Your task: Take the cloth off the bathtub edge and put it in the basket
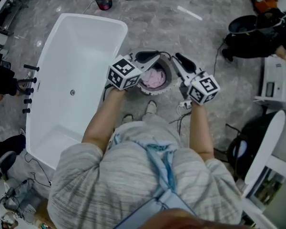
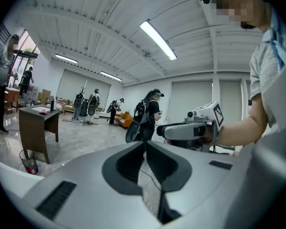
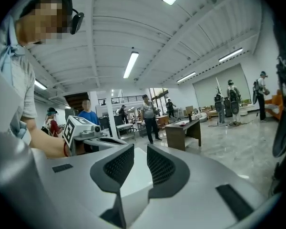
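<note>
Cloth [image 1: 154,78], pink and crumpled, lies inside the round dark basket [image 1: 171,75], which stands on the grey marbled floor [image 1: 152,18] just beside the right-hand rim of the white bathtub [image 1: 76,46]. No cloth shows on the tub's edge, and its basin looks bare apart from the drain.

Both tools are held above the basket, one at each side of it, pointing away from the person and roughly level. The left hand-held gripper [image 2: 144,143] has its jaws brought together at the tips, with nothing between them. The right hand-held gripper [image 3: 140,149] has its jaws set narrowly apart; the gap between the ribbed pads is empty. Neither tool touches the cloth or the basket. Each gripper view catches the other tool and the forearm behind it.

Black taps [image 1: 28,87] line the tub's far left side. A small dark bin [image 1: 103,0] stands beyond the tub's top end. Several people stand around a brown table [image 3: 183,130] further back in the hall.
</note>
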Action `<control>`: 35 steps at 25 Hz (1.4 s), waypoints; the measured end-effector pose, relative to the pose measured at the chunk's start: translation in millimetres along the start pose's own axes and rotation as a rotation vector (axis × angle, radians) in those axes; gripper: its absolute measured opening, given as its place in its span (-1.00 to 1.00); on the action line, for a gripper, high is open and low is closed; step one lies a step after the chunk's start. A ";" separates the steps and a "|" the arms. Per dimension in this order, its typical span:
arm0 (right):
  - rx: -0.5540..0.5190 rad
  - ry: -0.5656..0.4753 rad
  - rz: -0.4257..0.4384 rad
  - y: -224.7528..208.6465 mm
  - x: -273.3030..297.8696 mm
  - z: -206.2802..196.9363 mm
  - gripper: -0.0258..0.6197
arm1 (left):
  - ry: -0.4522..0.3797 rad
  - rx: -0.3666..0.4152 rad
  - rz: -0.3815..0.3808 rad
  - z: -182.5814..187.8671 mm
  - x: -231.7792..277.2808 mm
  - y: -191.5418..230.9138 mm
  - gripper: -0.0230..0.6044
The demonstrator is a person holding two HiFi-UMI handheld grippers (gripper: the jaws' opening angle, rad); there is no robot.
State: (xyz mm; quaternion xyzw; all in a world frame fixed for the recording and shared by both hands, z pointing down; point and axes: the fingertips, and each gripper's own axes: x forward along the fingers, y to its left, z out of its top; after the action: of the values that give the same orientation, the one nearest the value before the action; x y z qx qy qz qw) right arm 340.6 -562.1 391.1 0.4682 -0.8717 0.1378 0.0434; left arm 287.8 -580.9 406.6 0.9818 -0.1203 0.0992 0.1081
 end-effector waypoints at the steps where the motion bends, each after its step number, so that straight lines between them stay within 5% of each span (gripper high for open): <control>1: -0.003 -0.007 0.001 3.8 -0.1 1.3 -0.65 | -0.012 0.003 -0.002 1.6 -2.9 -2.3 -0.88; 8: 0.000 -0.044 -0.005 20.7 -11.2 7.1 -0.65 | -0.055 -0.007 -0.025 6.3 -13.9 -19.2 -0.91; 11: 0.003 -0.068 -0.004 27.4 -16.6 10.3 -0.90 | -0.067 -0.008 -0.024 8.0 -19.9 -23.9 -0.92; 35: -0.029 -0.079 0.033 73.5 -22.0 13.9 -0.91 | -0.140 -0.012 -0.042 16.9 -56.0 -42.0 -0.92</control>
State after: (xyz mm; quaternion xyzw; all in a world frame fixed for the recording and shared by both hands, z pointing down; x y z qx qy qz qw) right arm 292.7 -509.9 358.6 0.4583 -0.8822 0.1072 0.0135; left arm 248.2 -533.1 370.2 0.9880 -0.1075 0.0274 0.1075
